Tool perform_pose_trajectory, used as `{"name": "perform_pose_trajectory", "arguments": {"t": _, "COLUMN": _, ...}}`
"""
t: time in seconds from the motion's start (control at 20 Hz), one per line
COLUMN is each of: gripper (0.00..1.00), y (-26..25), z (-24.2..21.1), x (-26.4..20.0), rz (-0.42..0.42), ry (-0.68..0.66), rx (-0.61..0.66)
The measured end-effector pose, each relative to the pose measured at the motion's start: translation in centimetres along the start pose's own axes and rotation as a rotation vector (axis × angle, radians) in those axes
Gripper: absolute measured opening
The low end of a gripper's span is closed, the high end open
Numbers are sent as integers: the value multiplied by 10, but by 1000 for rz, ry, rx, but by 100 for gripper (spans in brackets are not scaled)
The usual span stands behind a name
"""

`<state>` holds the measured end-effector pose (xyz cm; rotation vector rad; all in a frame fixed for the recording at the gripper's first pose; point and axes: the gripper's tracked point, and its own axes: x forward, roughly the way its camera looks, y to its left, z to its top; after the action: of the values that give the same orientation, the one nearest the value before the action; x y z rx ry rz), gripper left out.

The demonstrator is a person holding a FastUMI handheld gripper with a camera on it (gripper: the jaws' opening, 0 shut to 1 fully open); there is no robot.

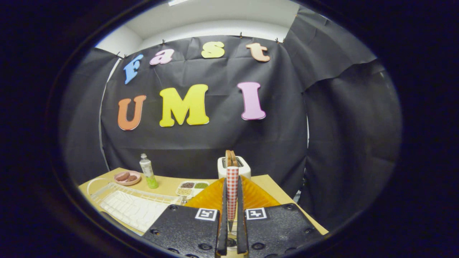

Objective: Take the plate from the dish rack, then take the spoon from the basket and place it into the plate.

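Gripper: the two black fingers stand nearly closed, with only a narrow slot between them. In that slot sits a red-and-white checked spoon handle, held upright, its top rising above the fingertips. Both fingers lie flush against its sides, so the gripper is clenched on the spoon; the bowl end is hidden low between the fingers.

Immediately beyond the fingers, and partly covered by them, lies the orange plate. It is ribbed and translucent, and spreads to both sides of the gripper on the table. The spoon stands over the plate's middle as seen from here; whether it touches the plate cannot be told.

Further ahead, in line with the spoon, a white toaster stands at the far table edge with brown slices protruding from its slot.

To the left of the fingers is the white wire dish rack. Between rack and plate sits a small divided tray holding dark, green and pale contents. Beyond the rack stand a green-bottomed bottle and, left of it, a pink dish with two brown items.
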<state>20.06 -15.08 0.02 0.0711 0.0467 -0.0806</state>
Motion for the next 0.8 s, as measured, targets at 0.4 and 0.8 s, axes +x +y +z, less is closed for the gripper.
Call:
{"name": "perform_pose_trajectory", "arguments": {"t": 0.4, "gripper": 15, "y": 110, "z": 38, "x": -112, "rz": 112, "ry": -127, "rx": -22}}
{"name": "perform_pose_trajectory", "arguments": {"t": 0.8, "gripper": 16, "y": 218, "z": -14, "x": -184, "rz": 186, "ry": -143, "rx": -60}}
